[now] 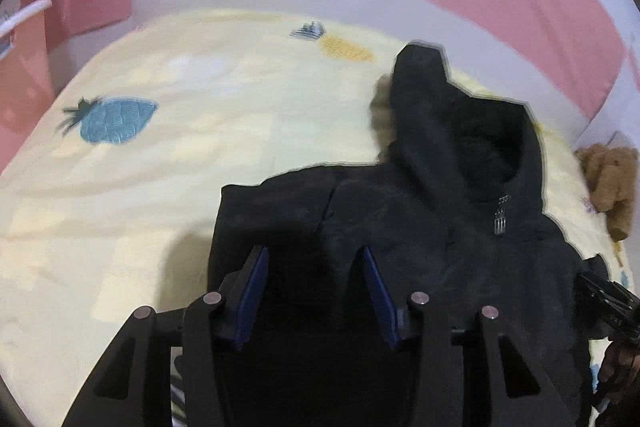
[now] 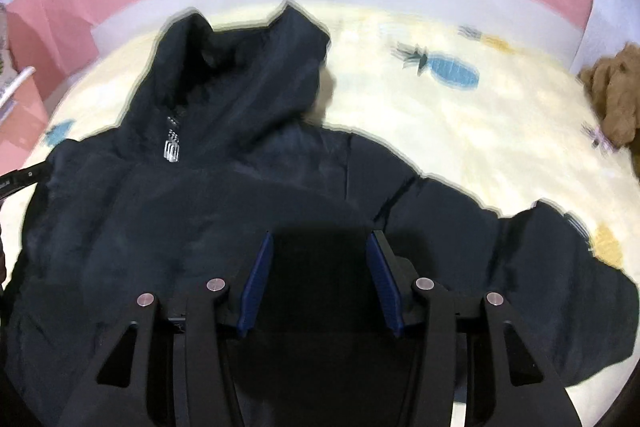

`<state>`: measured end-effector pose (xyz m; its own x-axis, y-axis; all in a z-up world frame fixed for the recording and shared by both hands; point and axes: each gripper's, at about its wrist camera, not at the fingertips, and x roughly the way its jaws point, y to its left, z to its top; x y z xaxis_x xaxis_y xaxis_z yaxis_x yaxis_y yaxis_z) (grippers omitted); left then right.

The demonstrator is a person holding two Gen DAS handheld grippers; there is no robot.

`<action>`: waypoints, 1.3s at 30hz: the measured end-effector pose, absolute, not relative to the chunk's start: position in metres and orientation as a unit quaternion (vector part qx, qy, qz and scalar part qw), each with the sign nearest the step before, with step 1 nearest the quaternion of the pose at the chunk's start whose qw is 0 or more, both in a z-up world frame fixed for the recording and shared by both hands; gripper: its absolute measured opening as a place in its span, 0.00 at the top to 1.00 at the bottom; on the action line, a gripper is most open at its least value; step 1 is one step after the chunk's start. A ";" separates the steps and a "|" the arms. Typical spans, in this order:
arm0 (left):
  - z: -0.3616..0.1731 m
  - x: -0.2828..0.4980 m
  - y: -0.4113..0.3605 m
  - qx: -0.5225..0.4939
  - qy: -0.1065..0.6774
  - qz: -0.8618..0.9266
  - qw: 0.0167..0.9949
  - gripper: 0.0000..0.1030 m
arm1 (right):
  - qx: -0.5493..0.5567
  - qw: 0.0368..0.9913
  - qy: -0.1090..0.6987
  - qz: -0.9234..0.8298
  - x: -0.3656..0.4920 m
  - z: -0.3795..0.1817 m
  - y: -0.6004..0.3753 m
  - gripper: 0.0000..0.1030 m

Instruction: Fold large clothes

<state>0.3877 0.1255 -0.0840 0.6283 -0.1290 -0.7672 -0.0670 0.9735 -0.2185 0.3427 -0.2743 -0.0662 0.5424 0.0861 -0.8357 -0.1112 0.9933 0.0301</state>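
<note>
Yellow bedspread (image 1: 120, 207) bears the black jacket (image 1: 400, 227) — each claw (image 1: 314, 259) (image 2: 320, 243) grips its dark cloth.

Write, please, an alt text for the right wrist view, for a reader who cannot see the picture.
A black hooded jacket lies spread on a pale yellow bedsheet printed with pineapples, its hood toward a pink wall. The right gripper is low over the jacket's dark cloth. A brown plush toy sits at the right edge.
</note>
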 end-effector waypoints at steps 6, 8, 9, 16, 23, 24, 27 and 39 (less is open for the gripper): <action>-0.103 0.388 0.113 -0.081 0.418 -0.015 0.905 0.52 | -0.015 0.878 0.475 0.054 0.349 -0.095 -0.273 0.52; -0.107 0.388 0.112 -0.077 0.413 -0.013 0.907 0.52 | -0.027 0.880 0.472 0.049 0.349 -0.097 -0.269 0.52; -0.108 0.389 0.112 -0.077 0.411 -0.012 0.908 0.52 | -0.029 0.881 0.471 0.048 0.349 -0.098 -0.268 0.52; -0.081 0.372 0.114 -0.083 0.407 -0.008 0.909 0.53 | -0.009 0.893 0.448 0.031 0.322 -0.061 -0.282 0.52; -0.028 0.293 0.101 -0.079 0.372 -0.033 0.924 0.53 | 0.008 0.912 0.408 0.032 0.229 -0.016 -0.309 0.51; -0.024 0.281 0.097 -0.077 0.368 -0.037 0.926 0.53 | 0.014 0.914 0.404 0.032 0.213 -0.011 -0.313 0.51; -0.011 0.240 0.079 -0.070 0.364 -0.047 0.928 0.53 | 0.026 0.918 0.395 0.032 0.176 0.000 -0.318 0.51; -0.001 0.128 0.028 -0.078 0.372 -0.075 0.922 0.53 | 0.028 0.927 0.372 0.029 0.066 0.024 -0.324 0.48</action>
